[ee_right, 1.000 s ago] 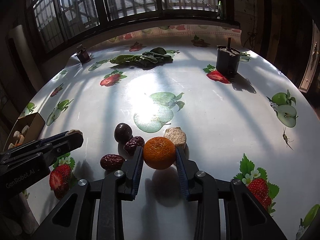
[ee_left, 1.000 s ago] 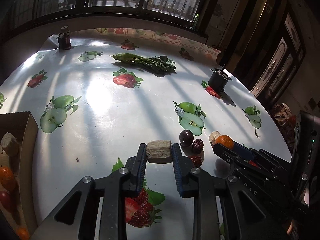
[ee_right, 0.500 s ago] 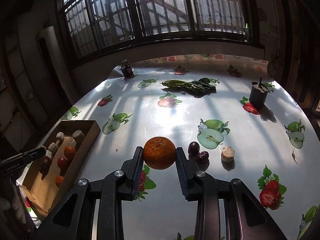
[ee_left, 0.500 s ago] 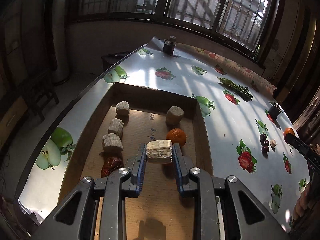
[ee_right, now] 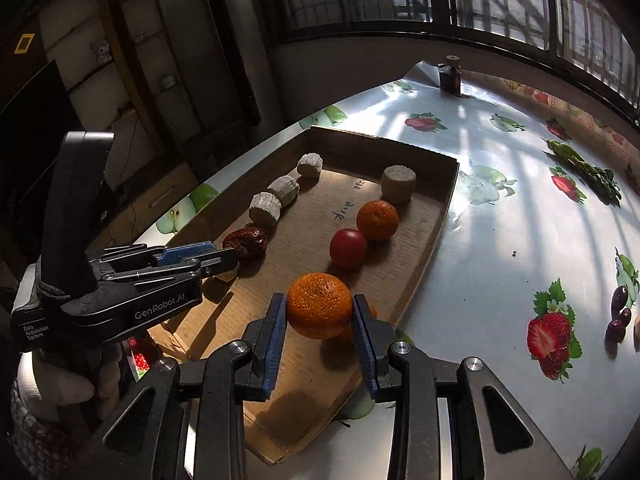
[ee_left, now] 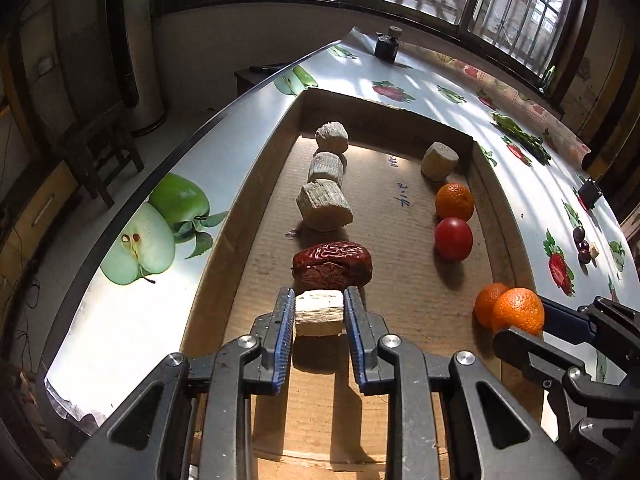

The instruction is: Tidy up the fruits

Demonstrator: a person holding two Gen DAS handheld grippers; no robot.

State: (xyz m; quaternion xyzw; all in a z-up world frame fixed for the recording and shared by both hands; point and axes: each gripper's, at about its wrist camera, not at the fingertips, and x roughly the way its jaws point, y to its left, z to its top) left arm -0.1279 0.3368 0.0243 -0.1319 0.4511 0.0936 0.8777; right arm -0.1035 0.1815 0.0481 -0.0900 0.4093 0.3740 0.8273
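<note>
We see a table covered in a glossy fruit-print cloth. On it lie a shallow cardboard tray at its edge, a bunch of green leaves, a small dark holder, and a few dark fruits.

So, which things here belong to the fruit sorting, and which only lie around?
Job:
- cardboard box with the fruits already in it
- beige chunk in the left gripper
- orange in the right gripper
- dark fruits on the table

Lying about:
- leafy greens
- small dark container
</note>
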